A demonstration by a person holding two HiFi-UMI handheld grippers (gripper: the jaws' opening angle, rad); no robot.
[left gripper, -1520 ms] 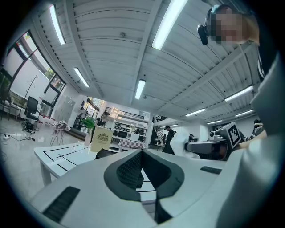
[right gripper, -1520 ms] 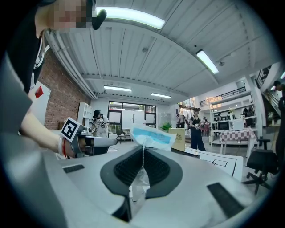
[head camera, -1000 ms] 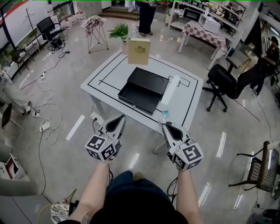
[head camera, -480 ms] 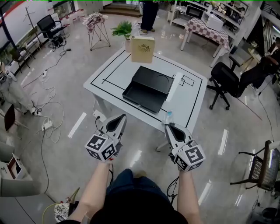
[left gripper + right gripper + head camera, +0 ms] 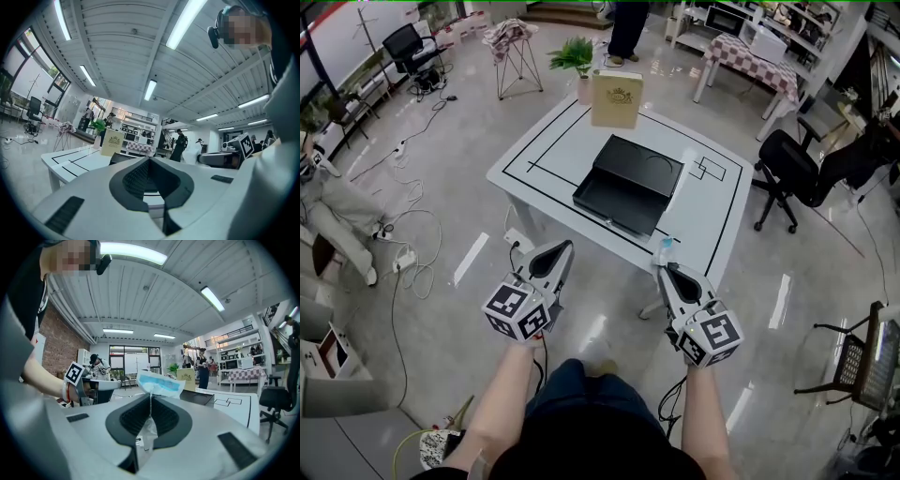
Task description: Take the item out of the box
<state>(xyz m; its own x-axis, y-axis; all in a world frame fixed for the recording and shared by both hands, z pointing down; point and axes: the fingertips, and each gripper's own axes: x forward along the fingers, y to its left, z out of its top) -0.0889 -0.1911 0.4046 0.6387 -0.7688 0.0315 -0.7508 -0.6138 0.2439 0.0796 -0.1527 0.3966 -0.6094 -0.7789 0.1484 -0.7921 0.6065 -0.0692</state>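
Head view: arms bent, R tool pinches packet, L tool clenched, near table.

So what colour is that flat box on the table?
Black box, clearest in the head view.

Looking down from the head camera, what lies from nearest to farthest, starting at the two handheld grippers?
Left gripper and right gripper side by side → packet in the right one → black box → tan upright box → potted plant → standing person.
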